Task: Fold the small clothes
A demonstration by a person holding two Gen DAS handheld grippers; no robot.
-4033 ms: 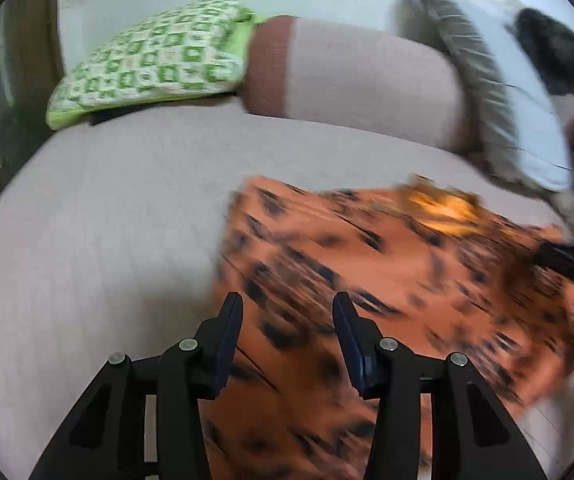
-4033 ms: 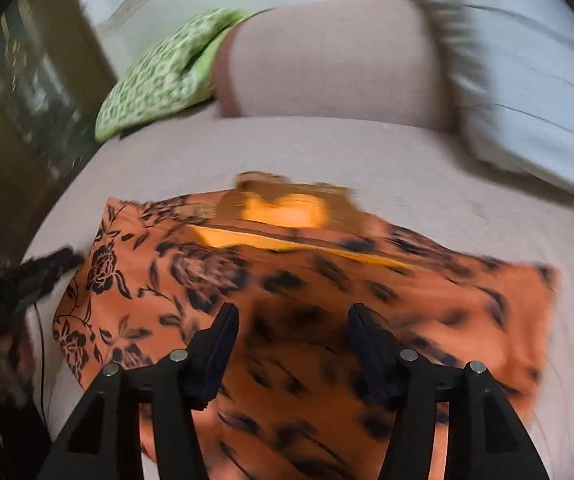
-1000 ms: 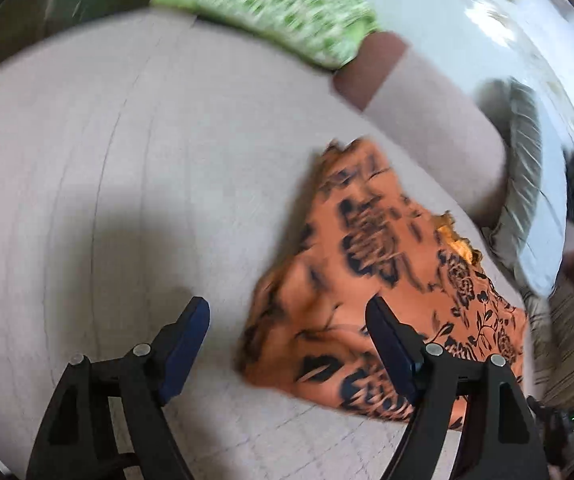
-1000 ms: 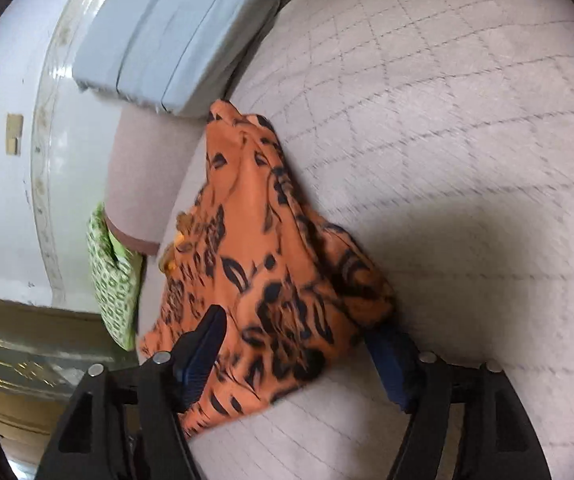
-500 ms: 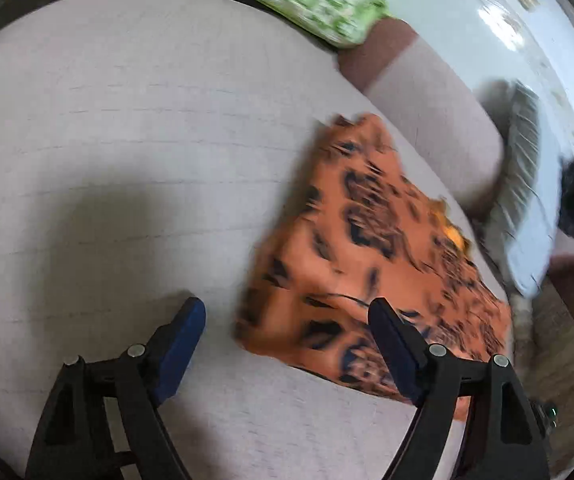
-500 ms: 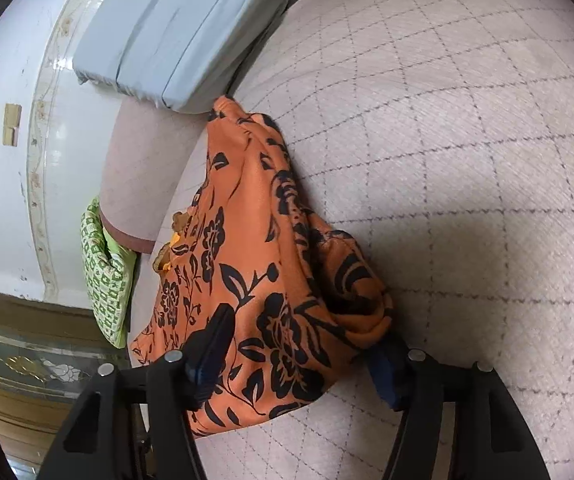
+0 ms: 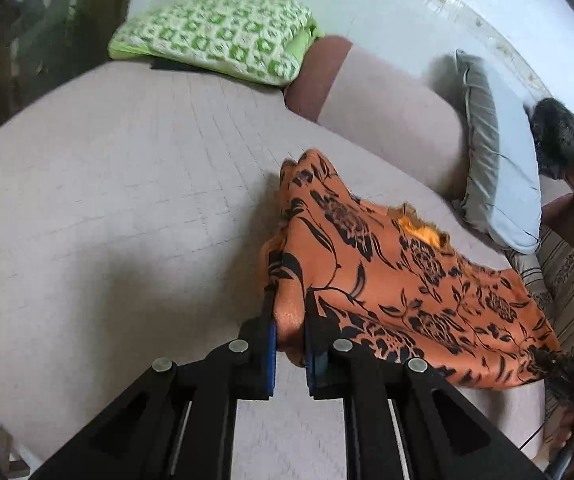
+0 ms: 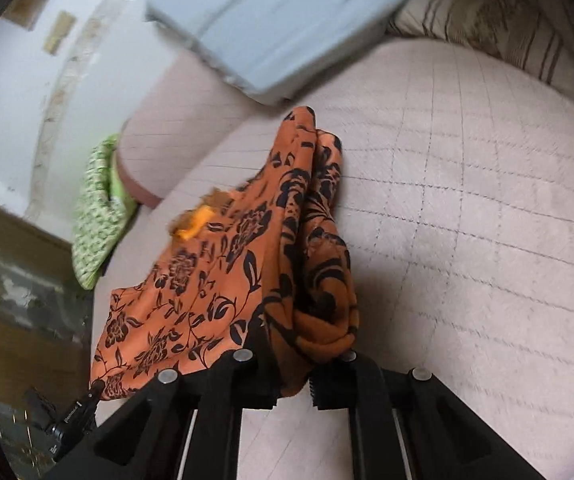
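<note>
Left wrist view: the orange floral garment (image 7: 387, 264) is being shown draped across the quilted bed (image 7: 127, 208), in front of the pink bolster (image 7: 391, 120) and stretched from one hand-held gripper to the other.
Left hand-held gripper (image 7: 289, 344): its jaws are being held closed on a bunched corner of the garment, at the end farther from the grey pillow (image 7: 499, 168).
Right hand-held gripper (image 8: 293, 376): its jaws are being held closed on a thick gathered wad of the garment, at the end nearer the grey pillow.
Handling: the cloth is being judged light, thin and limp, with a slightly slick sheen; it is sagging between the two grips and is likely to slide and crease rather than hold a shape.
Where to take hold: corners or hem edges are being judged best, with a single flat layer pinched instead of a wad, so that a fold line can be laid straight.
Risk: the bunched fabric in the right grip is being judged likely to leave the fold lumpy.
Seen only from the left wrist: the dark furry item (image 7: 563, 148) beyond the grey pillow, and the far garment corner being pinched by the other tool at the frame edge.
Seen only from the right wrist: the garment doubled over itself in a ridge, and the striped cushion (image 8: 487, 20) at the bed's far side.
Both views: the green patterned pillow (image 7: 215, 36) is lying beside the bolster, well apart from the garment.
</note>
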